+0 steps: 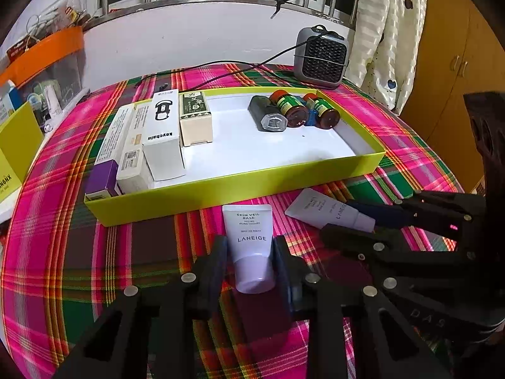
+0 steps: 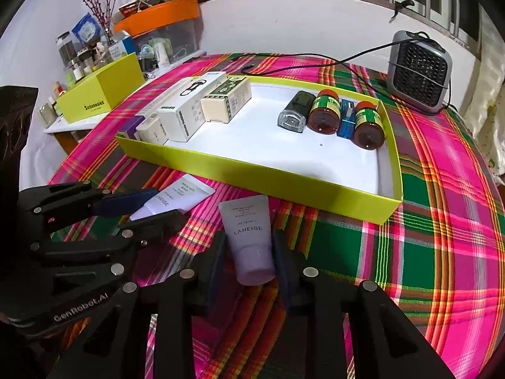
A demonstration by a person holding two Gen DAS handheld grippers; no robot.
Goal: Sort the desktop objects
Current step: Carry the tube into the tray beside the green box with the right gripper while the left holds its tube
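Observation:
Two white Laneige tubes lie on the plaid cloth in front of a yellow-green tray (image 1: 233,186) (image 2: 284,180). My left gripper (image 1: 251,252) is closed on one tube (image 1: 251,246), a finger against each side of its cap end. My right gripper (image 2: 249,246) pinches the other tube (image 2: 249,237) the same way. Each wrist view also shows the other gripper side-on, clamped on its own tube (image 1: 328,211) (image 2: 180,195). Both tubes rest on the cloth. Inside the tray, several cartons such as a keychain box (image 1: 162,139) fill the left end, and small bottles (image 1: 293,110) (image 2: 325,113) sit at the right.
A grey fan heater (image 1: 322,57) (image 2: 419,72) with its black cable stands behind the tray. A yellow box (image 2: 101,91) and an orange-lidded bin (image 2: 161,15) with clutter sit on a side shelf at the left. A curtain (image 1: 388,31) hangs at the right.

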